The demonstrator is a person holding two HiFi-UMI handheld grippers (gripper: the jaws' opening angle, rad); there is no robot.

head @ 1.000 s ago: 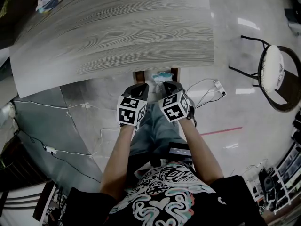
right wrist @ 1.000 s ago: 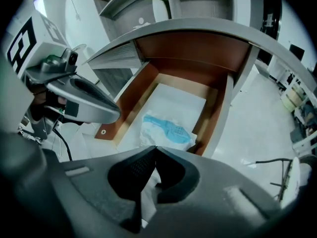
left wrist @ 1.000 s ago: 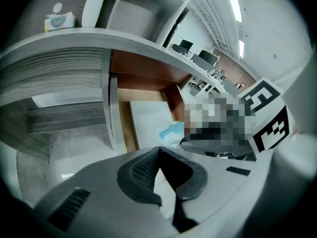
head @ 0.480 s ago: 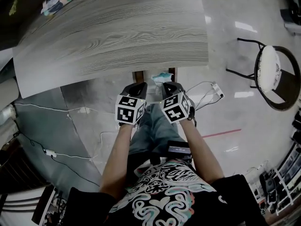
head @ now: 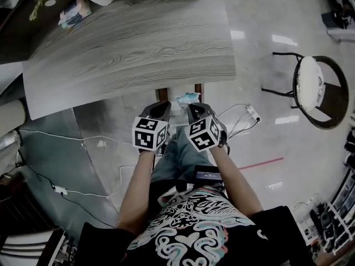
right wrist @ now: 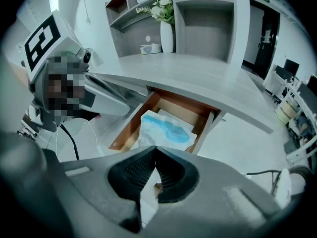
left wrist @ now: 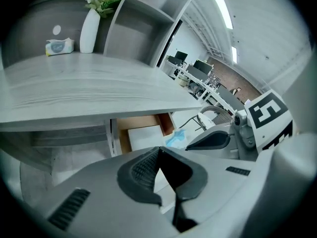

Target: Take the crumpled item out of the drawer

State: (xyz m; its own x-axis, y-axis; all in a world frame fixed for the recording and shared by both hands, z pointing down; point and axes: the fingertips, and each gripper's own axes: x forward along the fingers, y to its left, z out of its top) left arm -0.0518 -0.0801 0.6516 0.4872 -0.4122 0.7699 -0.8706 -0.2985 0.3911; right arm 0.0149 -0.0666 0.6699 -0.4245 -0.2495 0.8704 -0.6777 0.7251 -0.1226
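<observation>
Head view: the person stands at the near edge of a grey wood-grain desk (head: pixel 138 49). Both grippers are held side by side at the desk's 6 o'clock edge, over an open drawer (head: pixel 162 93).

Left gripper (left wrist: pixel 157 151): jaws clenched, the ribbed pads meet at the tips with nothing between them. Ahead of it the drawer shows its brown inner walls and pale floor.

Right gripper (right wrist: pixel 155 150): jaws likewise pressed together and empty.

Crumpled item (right wrist: pixel 166 130): a white and light blue piece lying inside the drawer. In the right gripper view it sits at 12 o'clock, just beyond the jaw tips. Its near edge is hidden behind them, so we cannot tell whether it touches. In the left gripper view it lies at 1 o'clock from the tips, toward the drawer's right side. In the head view it shows between the two grippers' tips, nearer the right one.

On the desk at its far 11 o'clock corner in the head view are a white vase (left wrist: pixel 89 31) with flowers and, just beside it, a small tissue pack (left wrist: pixel 59 46). Open shelving rises behind them.

On the floor are a round-seated chair (head: pixel 316 90) at 3 o'clock, well apart from the desk, and white cables (head: pixel 244 112) near the right gripper.
</observation>
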